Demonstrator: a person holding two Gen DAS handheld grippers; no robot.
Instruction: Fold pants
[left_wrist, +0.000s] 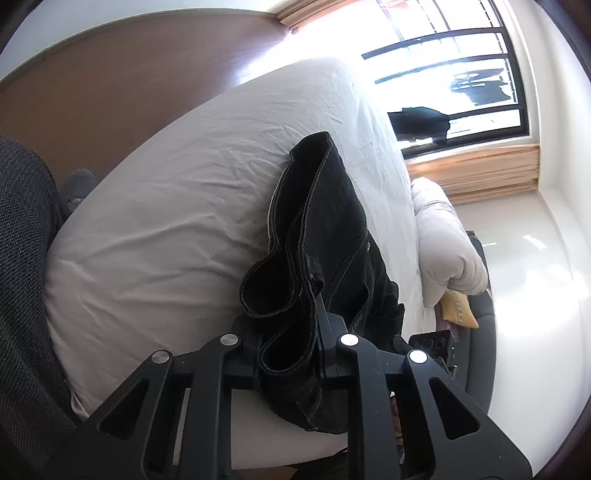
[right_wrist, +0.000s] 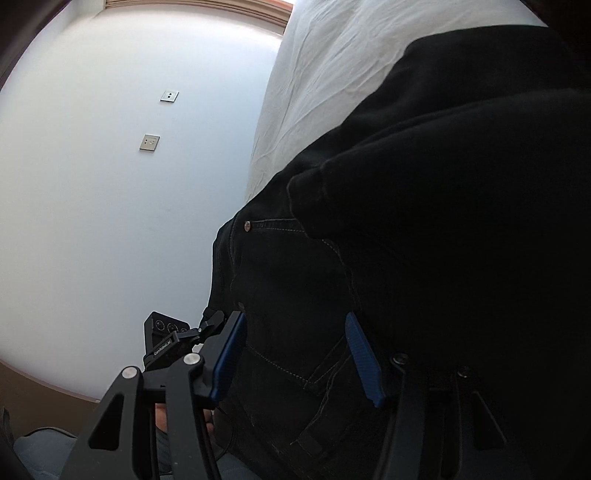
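Item: black denim pants (left_wrist: 325, 229), laid lengthwise on a bed (left_wrist: 177, 206) near its edge, already doubled, hems and stitched edges stacked at the near end. Material was judged soft but fairly heavy, thick at seams and waistband, not slippery; layers were judged liable to slide apart unless pinched together. The best hold was judged to be the stacked hems or the waistband corners.

Left gripper (left_wrist: 291, 354): fingers were closed on the bunched hem layers, cloth pressed between them.

Right gripper (right_wrist: 295, 358): blue fingers (right_wrist: 362, 362) were held apart over the pocket area; no pinch was seen.

Surroundings: wrinkled white sheet, rolled quilt (left_wrist: 447, 243), barred window (left_wrist: 461, 81), white wall with two sockets (right_wrist: 151, 142).
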